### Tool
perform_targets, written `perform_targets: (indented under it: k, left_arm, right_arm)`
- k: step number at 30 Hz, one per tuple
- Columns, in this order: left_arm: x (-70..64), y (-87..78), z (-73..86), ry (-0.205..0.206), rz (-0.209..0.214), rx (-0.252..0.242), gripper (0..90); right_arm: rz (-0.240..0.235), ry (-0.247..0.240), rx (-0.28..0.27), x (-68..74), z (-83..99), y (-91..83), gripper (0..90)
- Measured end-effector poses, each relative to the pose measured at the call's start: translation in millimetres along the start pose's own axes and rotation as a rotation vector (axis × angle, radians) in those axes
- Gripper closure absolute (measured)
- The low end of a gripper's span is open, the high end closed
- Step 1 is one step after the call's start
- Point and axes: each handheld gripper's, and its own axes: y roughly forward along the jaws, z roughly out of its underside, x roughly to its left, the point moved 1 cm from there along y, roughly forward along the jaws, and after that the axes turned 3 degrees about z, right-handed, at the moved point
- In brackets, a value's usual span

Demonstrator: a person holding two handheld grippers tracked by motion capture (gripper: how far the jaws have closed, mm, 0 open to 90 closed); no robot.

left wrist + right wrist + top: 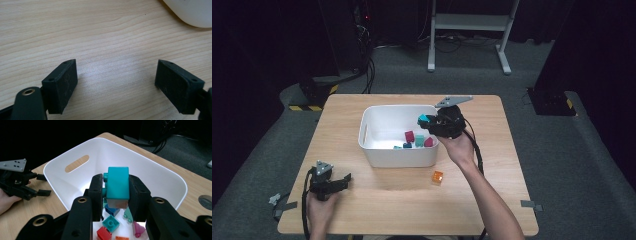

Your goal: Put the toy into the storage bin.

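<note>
While the person's forearms entered from the bottom of the high view, the wooden table [412,200] occupied the centre of the frame, standing on grey carpet. On the table's upper middle sat the white bin [377,150], a rounded tub with a slot handle in its left wall; in the right gripper view the same bin [160,170] spread across the centre, its handle slot at upper left.

At the bin's right rim in the high view, the right gripper [428,121] was held over the tub, a grey three-cornered plate on top. Its jaws were pinched on the teal block [423,118]. In the right gripper view the teal block [117,183] stood upright between the two black jaws at frame centre, above the bin's interior.

At the lower left of the high view, the left gripper [346,181] rested low over the table, well apart from the bin. In the left gripper view its jaws stood spread wide over bare wood, with nothing between them.

Inside the bin lay several loose blocks [414,140], red, teal, blue and pink. Below the bin's right corner, an orange block [437,177] sat alone on the table.
</note>
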Motion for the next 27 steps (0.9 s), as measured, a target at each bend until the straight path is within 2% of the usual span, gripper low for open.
perform_targets:
  k: [12, 22, 27]
  left_arm:
    - [0.1, 0.2, -0.2, 0.002, -0.001, 0.000, 18.2]
    - [0.1, 0.2, -0.2, 0.002, -0.001, 0.000, 18.2]
    - [0.1, 0.2, -0.2, 0.001, -0.001, 0.000, 18.2]
  right_arm:
    - [-0.017, -0.002, 0.005, -1.9, -3.6, 8.8, 67.7]
    - [-0.027, 0.006, 0.043, -2.3, -3.9, 29.3, 67.5]
    - [-0.023, -0.009, 0.082, 1.1, -3.1, 43.8, 67.3]
